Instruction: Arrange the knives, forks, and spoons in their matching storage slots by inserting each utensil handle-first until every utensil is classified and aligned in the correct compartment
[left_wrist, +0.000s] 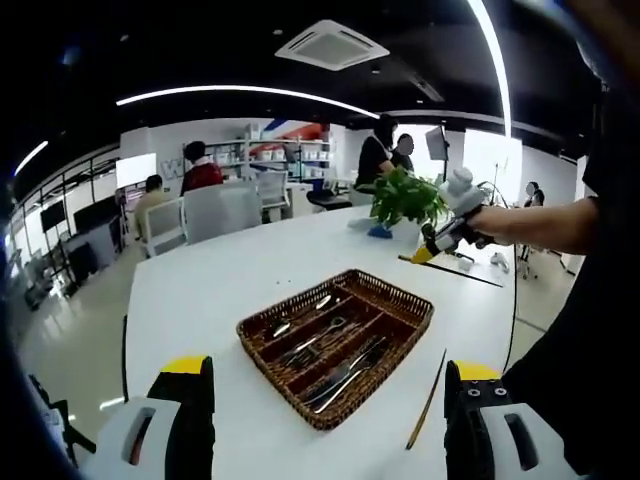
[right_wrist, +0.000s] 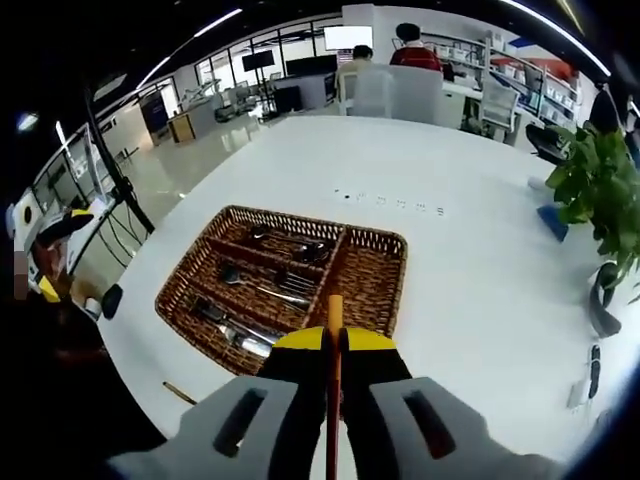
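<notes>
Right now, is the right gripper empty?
No, in the right gripper view the right gripper is shut on a thin wooden chopstick above the wicker cutlery tray.

The wicker tray (left_wrist: 400, 318) is dark brown with a woven pattern, and the utensils (left_wrist: 335, 372) in it are silver. The table (right_wrist: 470, 260) is white. Both grippers have yellow tips on black jaws and grey bodies. The right gripper (right_wrist: 335, 340) holds an orange-brown chopstick (right_wrist: 334, 400). The plant (left_wrist: 405, 195) is green.

white table (left_wrist: 250, 270) | potted plant (left_wrist: 405, 195) | shelves (left_wrist: 290, 155) | ceiling light strips (left_wrist: 240, 92) | glossy floor (right_wrist: 190, 160)
</notes>
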